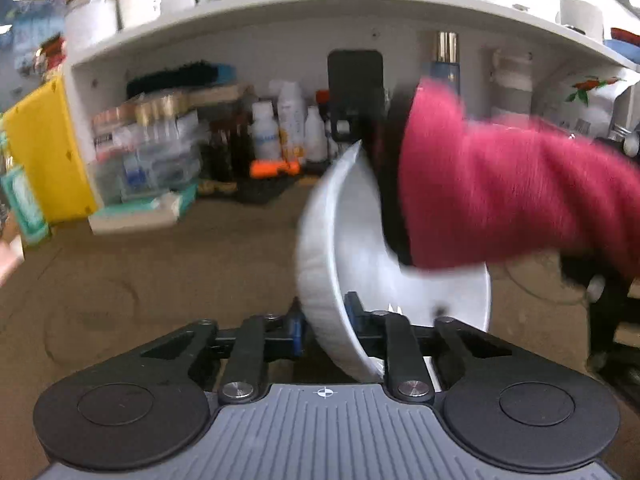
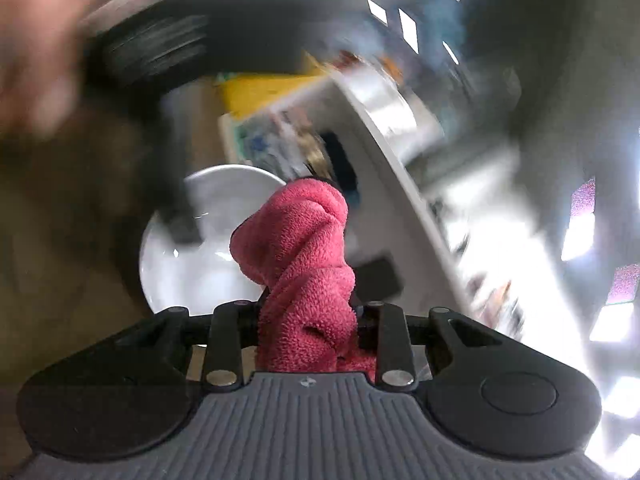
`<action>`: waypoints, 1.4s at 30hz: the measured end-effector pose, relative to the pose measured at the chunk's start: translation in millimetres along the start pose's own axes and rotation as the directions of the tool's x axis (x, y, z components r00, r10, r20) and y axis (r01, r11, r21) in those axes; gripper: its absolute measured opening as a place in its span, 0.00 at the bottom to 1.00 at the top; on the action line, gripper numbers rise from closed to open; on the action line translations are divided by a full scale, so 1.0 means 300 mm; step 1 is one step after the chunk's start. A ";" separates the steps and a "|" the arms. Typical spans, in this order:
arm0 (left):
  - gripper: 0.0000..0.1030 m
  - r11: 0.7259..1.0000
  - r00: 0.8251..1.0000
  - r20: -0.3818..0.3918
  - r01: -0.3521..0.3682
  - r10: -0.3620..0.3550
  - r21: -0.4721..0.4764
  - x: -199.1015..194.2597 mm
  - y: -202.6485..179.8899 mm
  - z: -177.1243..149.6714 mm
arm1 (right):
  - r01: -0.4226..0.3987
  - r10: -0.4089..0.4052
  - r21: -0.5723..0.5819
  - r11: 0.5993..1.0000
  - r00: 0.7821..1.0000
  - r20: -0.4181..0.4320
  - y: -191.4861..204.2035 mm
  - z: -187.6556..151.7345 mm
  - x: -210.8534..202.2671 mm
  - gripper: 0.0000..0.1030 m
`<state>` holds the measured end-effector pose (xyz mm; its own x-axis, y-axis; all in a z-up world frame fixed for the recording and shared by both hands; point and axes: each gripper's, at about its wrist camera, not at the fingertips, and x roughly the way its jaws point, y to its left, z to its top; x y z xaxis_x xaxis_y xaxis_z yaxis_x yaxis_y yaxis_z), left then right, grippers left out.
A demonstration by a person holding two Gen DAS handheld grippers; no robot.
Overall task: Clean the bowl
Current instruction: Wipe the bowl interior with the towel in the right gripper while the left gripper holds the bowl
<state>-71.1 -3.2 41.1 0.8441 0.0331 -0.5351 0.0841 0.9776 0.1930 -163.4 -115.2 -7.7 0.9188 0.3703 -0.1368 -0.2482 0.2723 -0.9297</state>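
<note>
**Red cloth goes into the white bowl**

The left gripper (image 1: 326,322) pinches the rim of the white bowl (image 1: 320,256), tipped up on its side over the brown table (image 1: 160,272). The right gripper (image 2: 308,316) squeezes a red cloth (image 2: 300,248), with the bowl at 11 o'clock from it

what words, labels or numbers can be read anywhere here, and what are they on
None can be read.
White bottles under the shelf: labels blurred, illegible.
Clear packets beside the yellow box: print too small and smeared.
Left gripper housing: only a crosshair mark, no text.
Right wrist view: background motion-blurred; pink cloth and white bowl carry no lettering.
</note>
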 end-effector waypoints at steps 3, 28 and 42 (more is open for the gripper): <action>0.12 0.996 0.999 -0.003 -0.040 0.040 0.076 -0.001 0.032 0.041 | 0.030 -0.028 -0.129 0.991 1.000 0.013 0.022 -0.014 0.052 0.30; 0.72 0.985 0.990 -0.078 -0.127 0.118 -0.116 0.007 0.023 -0.121 | -0.219 0.241 0.341 0.914 0.970 -0.025 0.014 0.046 0.073 0.29; 0.38 0.976 0.993 -0.084 -0.065 0.084 0.207 0.043 0.052 -0.006 | 0.144 -0.131 -0.280 0.949 0.989 0.064 0.152 0.057 0.092 0.29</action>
<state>-59.8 12.9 35.7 0.8010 0.1324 -0.5838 0.1365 0.9091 0.3935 -154.6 -77.3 -48.0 0.9219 0.3874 0.0083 -0.0176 0.0633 -0.9978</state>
